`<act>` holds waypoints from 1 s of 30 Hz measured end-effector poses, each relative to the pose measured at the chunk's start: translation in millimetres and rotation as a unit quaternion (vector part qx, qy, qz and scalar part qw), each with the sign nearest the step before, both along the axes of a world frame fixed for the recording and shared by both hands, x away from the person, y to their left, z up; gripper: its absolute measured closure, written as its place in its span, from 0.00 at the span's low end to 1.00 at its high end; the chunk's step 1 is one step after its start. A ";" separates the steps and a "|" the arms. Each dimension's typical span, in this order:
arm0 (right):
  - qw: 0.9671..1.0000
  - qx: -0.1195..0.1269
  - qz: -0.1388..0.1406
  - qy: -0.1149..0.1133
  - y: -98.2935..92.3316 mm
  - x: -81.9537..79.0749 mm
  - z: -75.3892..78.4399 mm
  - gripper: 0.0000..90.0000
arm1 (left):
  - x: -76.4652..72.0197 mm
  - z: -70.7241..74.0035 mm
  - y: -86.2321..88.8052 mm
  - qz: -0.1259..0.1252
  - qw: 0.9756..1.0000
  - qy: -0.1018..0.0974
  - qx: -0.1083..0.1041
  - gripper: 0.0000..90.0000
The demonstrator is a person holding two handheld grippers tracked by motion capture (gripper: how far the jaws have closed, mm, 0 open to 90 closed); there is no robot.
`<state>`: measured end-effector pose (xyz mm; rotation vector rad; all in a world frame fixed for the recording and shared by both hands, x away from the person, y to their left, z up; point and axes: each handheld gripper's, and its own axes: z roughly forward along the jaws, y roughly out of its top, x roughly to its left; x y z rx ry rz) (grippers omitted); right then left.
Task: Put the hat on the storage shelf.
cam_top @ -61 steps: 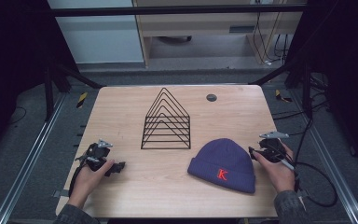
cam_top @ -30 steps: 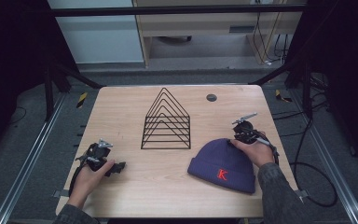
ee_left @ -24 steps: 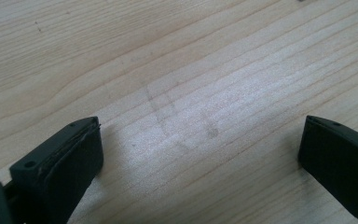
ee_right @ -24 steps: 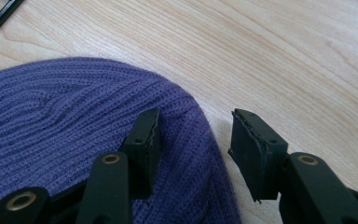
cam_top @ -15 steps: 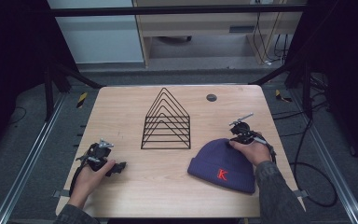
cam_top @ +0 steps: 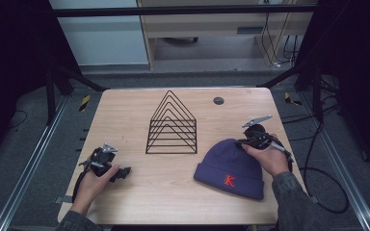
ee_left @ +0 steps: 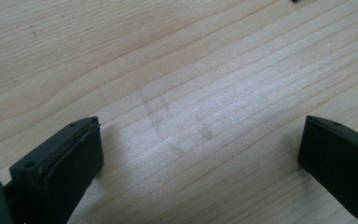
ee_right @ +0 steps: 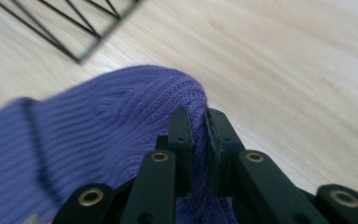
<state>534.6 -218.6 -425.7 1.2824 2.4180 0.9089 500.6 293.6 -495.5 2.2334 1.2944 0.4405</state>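
Jaws of the right gripper [ee_right: 199, 135] have just been closing and now pinch a fold of the purple knit beanie [ee_right: 98, 135] between them. The high view adds a red K on its cuff. Left gripper [ee_left: 200, 154] jaws stand spread over bare table [ee_left: 177, 70].

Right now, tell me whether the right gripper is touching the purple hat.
Touching. In the right gripper view, the right gripper has its fingers pinched on a fold of the purple hat.

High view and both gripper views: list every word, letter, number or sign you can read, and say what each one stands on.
"K" – one red letter on the folded cuff of the purple knit hat, read in the high view.
The wire rack, the wooden table and the small dark disc bear no text that can be read.
In the right gripper view a red speck at the bottom edge is too blurred to read.
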 end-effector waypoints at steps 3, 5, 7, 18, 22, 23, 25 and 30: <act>0.999 0.016 0.017 -0.024 -1.6 -13.5 18.0 0.91 | -0.5 0.3 -0.7 -0.009 1.000 0.003 -0.001 0.00; 0.999 0.024 0.024 -0.036 -1.7 -21.4 27.3 0.91 | -0.8 0.9 -1.4 -0.014 1.000 0.001 0.000 0.00; 0.997 0.033 0.037 -0.052 0.3 -34.5 41.3 0.91 | -1.1 2.0 -2.9 -0.017 1.000 -0.004 -0.003 0.04; 0.992 0.037 0.084 -0.088 13.6 -64.2 76.8 0.91 | -3.6 10.9 -0.6 -0.026 0.999 -0.025 -0.033 0.05; 0.990 0.039 0.091 -0.098 15.6 -66.0 85.5 0.91 | -7.8 19.3 -0.4 -0.026 0.997 -0.050 -0.047 0.06; 0.990 0.038 0.093 -0.100 16.0 -66.4 88.8 0.91 | -9.5 22.7 -0.4 -0.029 0.997 -0.058 -0.052 0.06; 0.988 0.035 0.101 -0.108 16.3 -66.5 96.0 0.91 | -13.7 31.1 -1.5 -0.030 0.994 -0.075 -0.067 0.06; 0.986 0.040 0.105 -0.126 10.8 -61.4 115.7 0.91 | -14.2 51.4 -7.1 -0.043 0.990 -0.098 -0.096 0.06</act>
